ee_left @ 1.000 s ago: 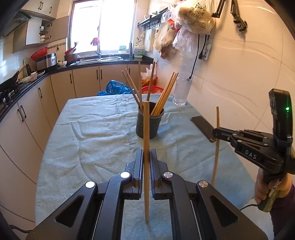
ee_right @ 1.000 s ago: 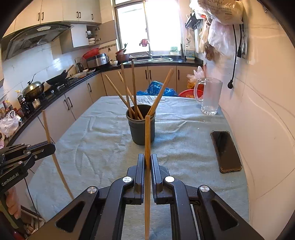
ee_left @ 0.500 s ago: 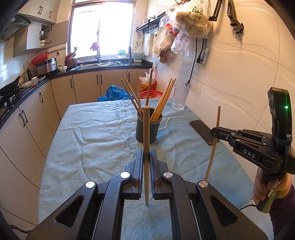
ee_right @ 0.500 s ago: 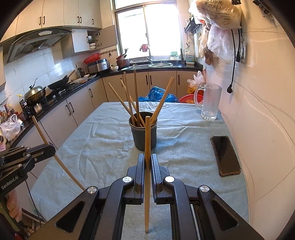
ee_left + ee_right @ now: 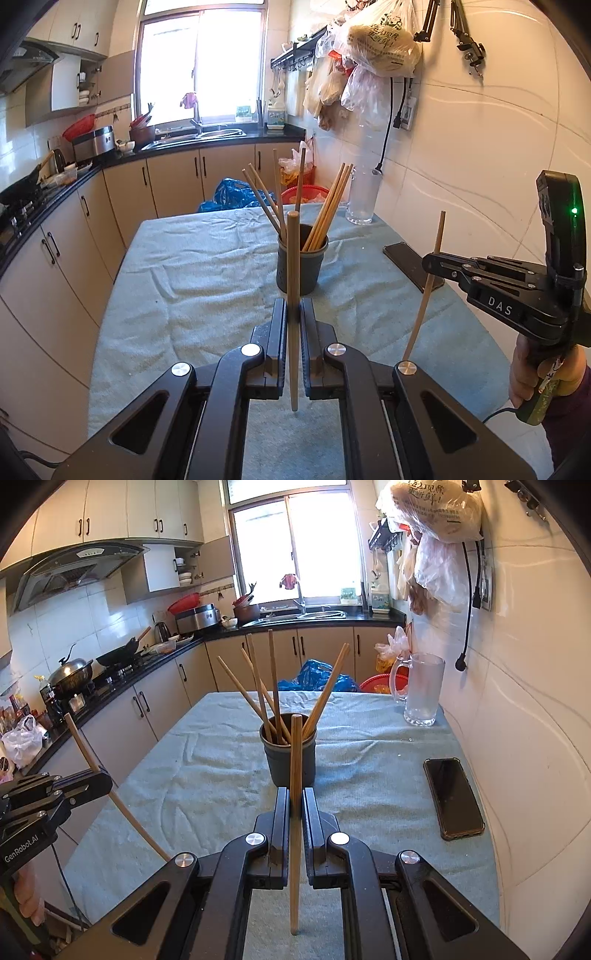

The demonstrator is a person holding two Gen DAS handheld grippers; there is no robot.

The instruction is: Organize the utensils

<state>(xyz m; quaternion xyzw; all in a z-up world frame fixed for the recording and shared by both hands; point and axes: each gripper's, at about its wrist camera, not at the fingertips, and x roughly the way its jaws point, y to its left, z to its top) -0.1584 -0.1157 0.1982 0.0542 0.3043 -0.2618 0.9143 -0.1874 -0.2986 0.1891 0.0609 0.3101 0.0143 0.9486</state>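
Two chopsticks are up in the air, one in each tool, both on the near side of the dark cup (image 5: pixel 288 751). The left tool (image 5: pixel 293 319) is clamped on one chopstick (image 5: pixel 293 280), and the right tool (image 5: pixel 295 805) is clamped on another chopstick (image 5: pixel 295 775). Each stick stands almost upright, likely so it can drop straight into the cup, where more chopsticks (image 5: pixel 266 686) lean. The cup stands mid-worktop (image 5: pixel 207 775), with a phone (image 5: pixel 453 794) to its right.

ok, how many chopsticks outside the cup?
2: one wooden chopstick in the left hand-held gripper, one in the right hand-held gripper. Their bodies may hide others.
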